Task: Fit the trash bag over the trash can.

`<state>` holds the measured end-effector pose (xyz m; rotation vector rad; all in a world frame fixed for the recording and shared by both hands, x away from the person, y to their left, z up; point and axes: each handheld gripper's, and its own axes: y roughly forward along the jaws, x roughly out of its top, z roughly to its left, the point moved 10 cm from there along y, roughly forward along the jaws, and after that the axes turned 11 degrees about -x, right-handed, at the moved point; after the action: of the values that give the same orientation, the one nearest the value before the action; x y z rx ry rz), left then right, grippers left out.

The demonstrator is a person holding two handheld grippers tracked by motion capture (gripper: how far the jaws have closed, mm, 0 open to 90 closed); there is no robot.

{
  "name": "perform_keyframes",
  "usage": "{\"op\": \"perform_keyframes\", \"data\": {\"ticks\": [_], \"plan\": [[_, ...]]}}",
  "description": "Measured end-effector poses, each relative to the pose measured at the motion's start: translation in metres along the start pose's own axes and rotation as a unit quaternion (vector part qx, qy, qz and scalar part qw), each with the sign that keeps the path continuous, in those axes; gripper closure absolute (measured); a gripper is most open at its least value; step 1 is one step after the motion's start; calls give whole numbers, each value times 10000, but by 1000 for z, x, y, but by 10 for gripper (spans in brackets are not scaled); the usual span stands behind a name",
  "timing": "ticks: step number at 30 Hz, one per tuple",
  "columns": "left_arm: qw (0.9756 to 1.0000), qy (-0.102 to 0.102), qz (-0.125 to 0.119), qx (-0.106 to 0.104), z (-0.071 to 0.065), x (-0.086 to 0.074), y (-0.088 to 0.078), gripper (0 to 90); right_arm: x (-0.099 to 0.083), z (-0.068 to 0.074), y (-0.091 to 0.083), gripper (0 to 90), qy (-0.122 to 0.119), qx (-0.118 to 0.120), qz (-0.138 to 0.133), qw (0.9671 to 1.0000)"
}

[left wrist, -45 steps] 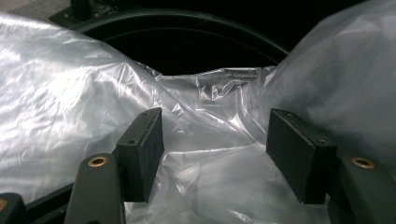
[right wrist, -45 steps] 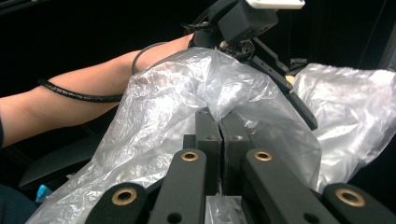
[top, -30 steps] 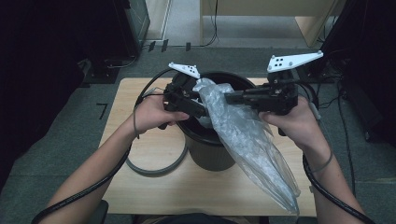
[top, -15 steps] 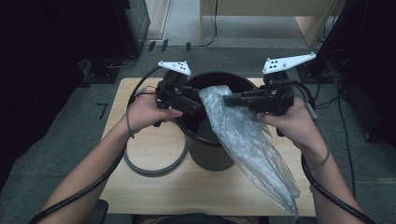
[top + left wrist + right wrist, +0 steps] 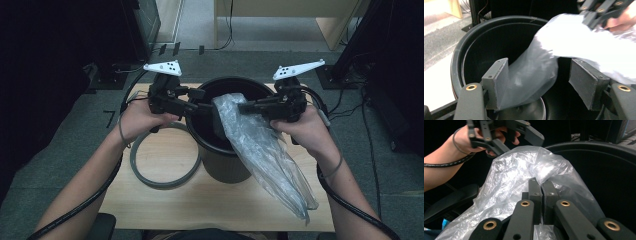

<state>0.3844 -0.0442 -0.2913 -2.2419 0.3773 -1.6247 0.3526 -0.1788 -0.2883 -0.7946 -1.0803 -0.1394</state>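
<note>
Both jaws on bag (image 5: 260,150) | right gripper (image 5: 541,192) pinching | left gripper (image 5: 539,85) spread

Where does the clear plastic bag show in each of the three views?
High view: clear plastic bag centre-right, draped over the black round bin rim.
Left gripper view: centre to upper right, hanging into the bin.
Right gripper view: centre, clamped in that tool.
Shared landmark: the bin's rim.
</note>
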Motion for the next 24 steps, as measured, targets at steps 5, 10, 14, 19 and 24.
{"op": "perform_keyframes", "data": {"ticks": [5,10,14,19,24], "plan": [[9998,192,37,10,-1,1,8,311,0,0,7,893,49,50,31,10000],[9990,365,196,158,2,-1,17,493,-1,2,13,877,25,63,97,9999],[9981,447,342,246,1,-3,20,682,-2,0,13,797,30,39,58,10000],[9977,467,390,307,2,-3,22,834,-3,-5,11,680,-9,-58,-64,10000],[9984,315,331,319,9,-4,18,875,-1,-13,3,614,-48,-213,-257,9994]]}}
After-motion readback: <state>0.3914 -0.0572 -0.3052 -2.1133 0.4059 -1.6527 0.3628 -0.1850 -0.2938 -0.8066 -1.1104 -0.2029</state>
